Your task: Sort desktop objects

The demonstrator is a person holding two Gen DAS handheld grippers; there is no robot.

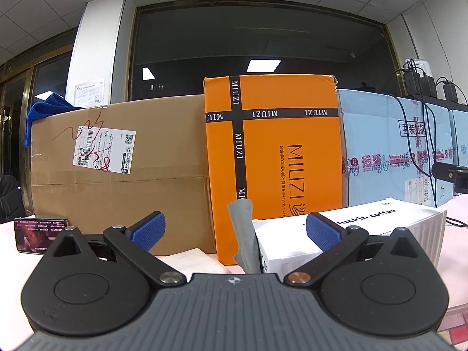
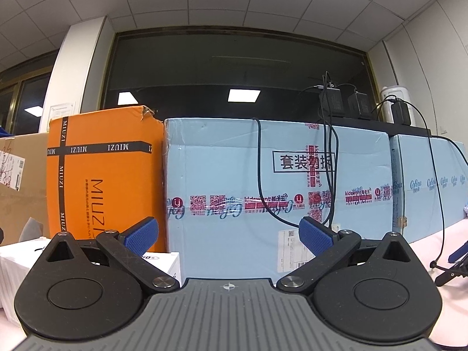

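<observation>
Desktop objects look unsorted: a grey cloth (image 1: 244, 234) stands against the white coffee box (image 1: 351, 228), and a phone (image 1: 41, 231) lies left, near the brown carton (image 1: 117, 175). Left gripper (image 1: 235, 231) and right gripper (image 2: 228, 235) both gape empty, so probably nothing is started.

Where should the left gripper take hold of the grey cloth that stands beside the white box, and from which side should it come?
Probably at the upper free end of the grey cloth, coming straight forward. It stands upright between the open fingers of the left gripper, clear above the white box to its right. Lower down it lies close against that box, leaving little room for a finger.
</observation>
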